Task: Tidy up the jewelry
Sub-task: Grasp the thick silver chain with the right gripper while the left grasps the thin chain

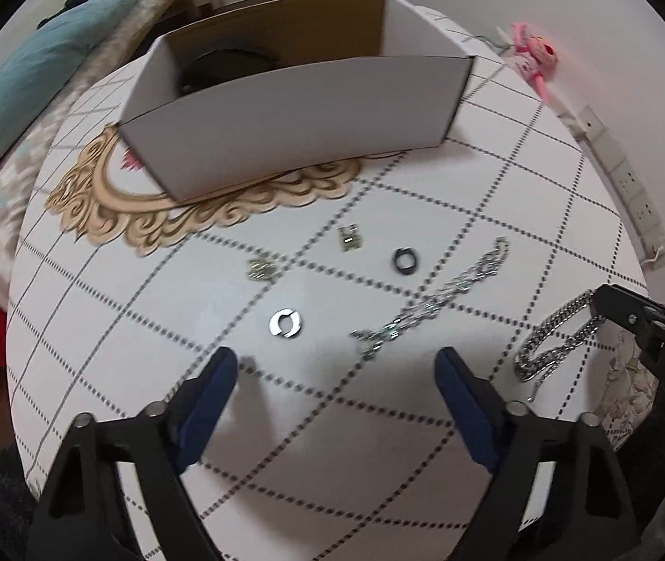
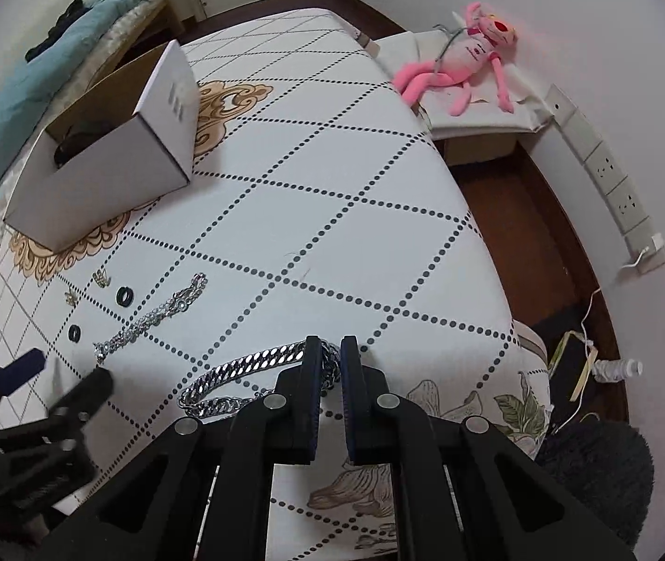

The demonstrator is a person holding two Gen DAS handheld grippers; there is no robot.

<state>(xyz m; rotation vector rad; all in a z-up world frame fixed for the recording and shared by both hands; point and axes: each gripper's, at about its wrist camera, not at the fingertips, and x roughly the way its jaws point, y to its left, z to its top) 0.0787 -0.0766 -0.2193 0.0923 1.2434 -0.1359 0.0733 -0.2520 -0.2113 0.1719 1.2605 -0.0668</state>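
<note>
Pinching the thick chain point(image 2: 257, 369) near one end, the right gripper point(image 2: 330, 355) has its jaws drawn narrow with several links caught between them, at the near right part of the bench point(image 2: 332, 215). This chain looks like heavy metal with flat, polished links, so I judge it will hang limp, swing, and tend to slide through a light hold; a bunch of links taken together, as now, seems safer than a single one.

The left gripper point(image 1: 337, 364) hovers with jaws wide and nothing between them, above the patterned cloth. Just ahead of it lies the silver ring point(image 1: 285, 322), flat on the cloth, and to its right the thin chain point(image 1: 435, 301), stretched out in a loose line. Farther off sit the black ring point(image 1: 405, 262) and two small clips point(image 1: 349, 238), well apart from each other.

The rings are probably light, hard and smooth, lying flat, so they may skate away unless the jaws come down across the outer edges. The thin chain is likely delicate and apt to tangle; the middle, where it bunches, offers the best hold.

The box point(image 1: 295, 107) stands open at the far side of the bench, with something dark already in it.
</note>
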